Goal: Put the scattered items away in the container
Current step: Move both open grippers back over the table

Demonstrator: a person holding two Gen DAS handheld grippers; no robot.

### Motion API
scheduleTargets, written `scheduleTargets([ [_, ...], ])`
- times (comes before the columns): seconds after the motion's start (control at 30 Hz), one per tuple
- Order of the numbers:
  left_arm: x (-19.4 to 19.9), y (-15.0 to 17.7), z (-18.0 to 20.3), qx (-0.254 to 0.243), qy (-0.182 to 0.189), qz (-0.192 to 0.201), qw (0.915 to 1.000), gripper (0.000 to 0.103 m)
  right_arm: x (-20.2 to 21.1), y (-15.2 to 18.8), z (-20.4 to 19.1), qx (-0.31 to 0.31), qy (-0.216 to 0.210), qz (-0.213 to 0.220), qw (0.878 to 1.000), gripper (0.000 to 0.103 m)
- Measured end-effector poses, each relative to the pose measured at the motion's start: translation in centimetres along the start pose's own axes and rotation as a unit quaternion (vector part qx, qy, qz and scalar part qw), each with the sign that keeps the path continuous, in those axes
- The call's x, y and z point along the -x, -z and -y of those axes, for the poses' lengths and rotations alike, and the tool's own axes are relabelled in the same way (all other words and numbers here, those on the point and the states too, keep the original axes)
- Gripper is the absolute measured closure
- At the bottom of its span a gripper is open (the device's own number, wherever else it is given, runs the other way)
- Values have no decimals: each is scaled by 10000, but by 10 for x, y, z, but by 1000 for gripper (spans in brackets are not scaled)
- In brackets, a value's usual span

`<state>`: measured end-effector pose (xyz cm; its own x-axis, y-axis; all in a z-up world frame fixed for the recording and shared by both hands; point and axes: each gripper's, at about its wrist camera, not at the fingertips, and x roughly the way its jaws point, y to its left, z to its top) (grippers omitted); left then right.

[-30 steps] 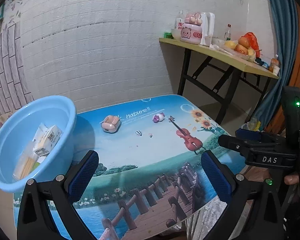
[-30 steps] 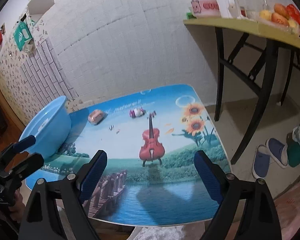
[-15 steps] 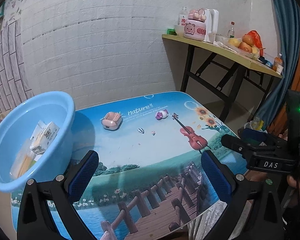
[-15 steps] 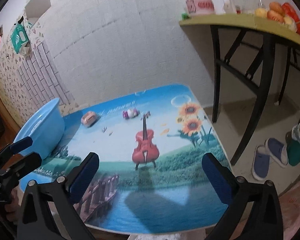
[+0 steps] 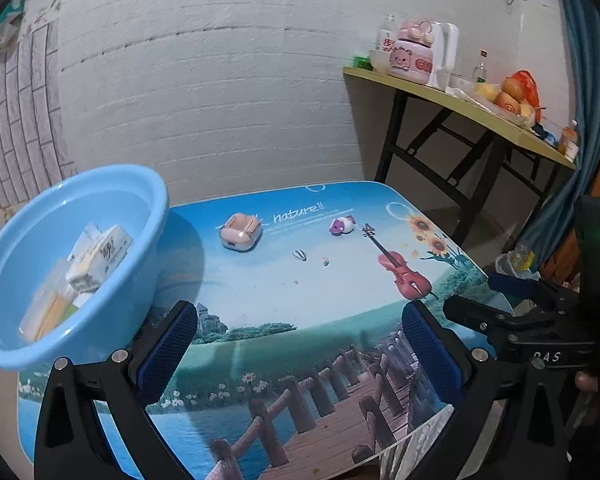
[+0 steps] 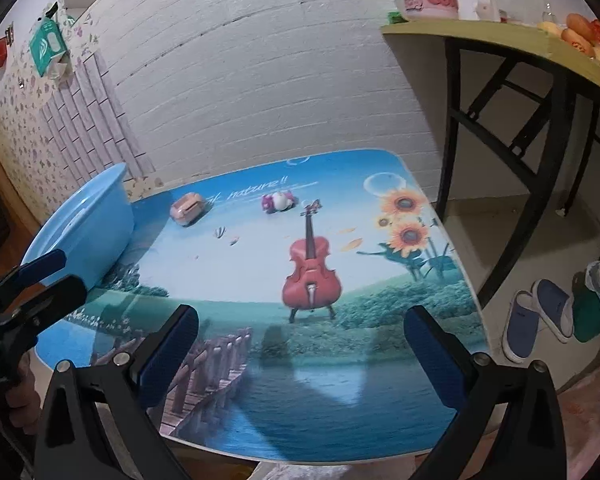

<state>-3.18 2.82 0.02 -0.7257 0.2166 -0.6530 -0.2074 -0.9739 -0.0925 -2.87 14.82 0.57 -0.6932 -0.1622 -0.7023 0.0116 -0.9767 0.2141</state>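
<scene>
Reaching far across the desk with both sets of fingers spread and empty, I risk nudging the small purple toy off the far edge or bumping the basin instead of the pink case.

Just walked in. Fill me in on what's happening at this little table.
A person is tidying loose items into the blue basin at the table's left edge, with a two-finger gripper in each hand. A tissue pack and other packets already lie in the basin. Two things are still out on the printed tabletop: a pink case near the basin and a small purple-and-white toy further right. The left gripper and right gripper both hang open and empty over the near edge.
</scene>
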Motion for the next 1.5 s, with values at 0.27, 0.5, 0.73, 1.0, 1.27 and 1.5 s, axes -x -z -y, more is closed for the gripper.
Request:
scheduleTargets([
  [0.27, -6, 2, 1, -52, -59, -77, 9999, 0, -4, -1, 9, -215, 29, -114, 9997, 0],
  [0.5, -13, 3, -2, 7, -119, -178, 9998, 0, -10, -2, 3, -102, 4, -157, 9998, 0],
  [0.73, -17, 2, -4, -14, -131, -206, 9997, 0, -19, -3, -1, -85, -6, -258, 9996, 0],
  [1.0, -22, 1, -9, 41, -154, -212, 9996, 0, -21, -4, 1, -110, 11, -271, 9996, 0],
  [1.27, -22, 3, -9, 37, -145, -209, 9997, 0, -23, -3, 2, -134, -8, -292, 9995, 0],
  [1.5, -25, 4, -12, 33, -207, -227, 9995, 0, -27, -1, 1, -117, -24, -343, 9993, 0],
])
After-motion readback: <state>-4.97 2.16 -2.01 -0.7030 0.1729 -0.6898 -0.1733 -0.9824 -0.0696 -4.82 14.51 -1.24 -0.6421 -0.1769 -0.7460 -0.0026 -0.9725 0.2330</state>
